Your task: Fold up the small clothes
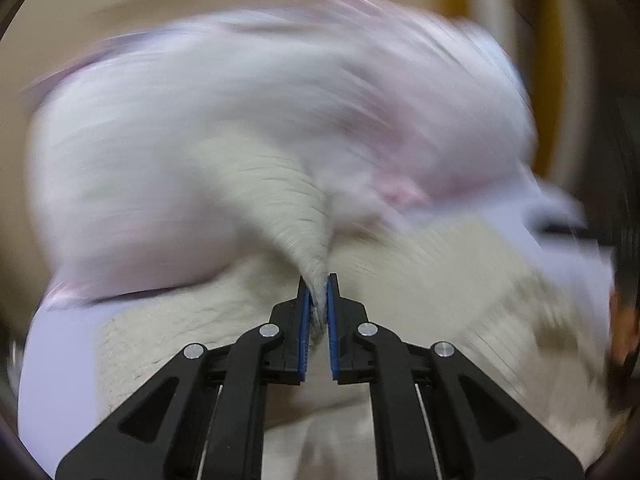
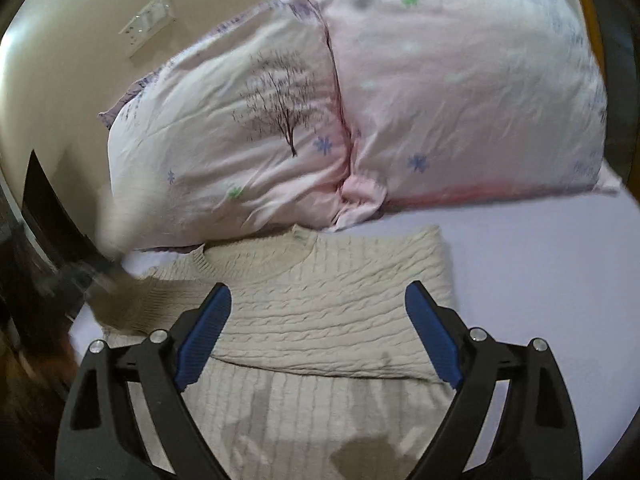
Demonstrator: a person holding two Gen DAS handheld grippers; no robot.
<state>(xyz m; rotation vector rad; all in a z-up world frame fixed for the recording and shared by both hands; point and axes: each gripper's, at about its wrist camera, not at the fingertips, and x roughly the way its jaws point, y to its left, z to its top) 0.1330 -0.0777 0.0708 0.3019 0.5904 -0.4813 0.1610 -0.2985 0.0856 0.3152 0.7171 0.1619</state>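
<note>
Left claw (image 1: 318, 280) clamped on a pinch of the cream knitted sweater (image 2: 320, 300), presumably to carry a fold; right claw (image 2: 318, 300) spread apart above it. Sweater lies on the bed (image 2: 540, 280), near the pillows (image 2: 280, 128) at its head edge.

We are in a bedroom of a home. In front of us lies a bed (image 2: 540, 280) with a pale lilac sheet, and two pink pillows (image 2: 248, 132) printed with bare trees and small blue and green flowers lean at its head. A cream wall (image 2: 72, 20) behind them carries a white socket plate (image 2: 146, 24). A cream cable-knit sweater (image 2: 320, 304) is spread on the sheet.
</note>
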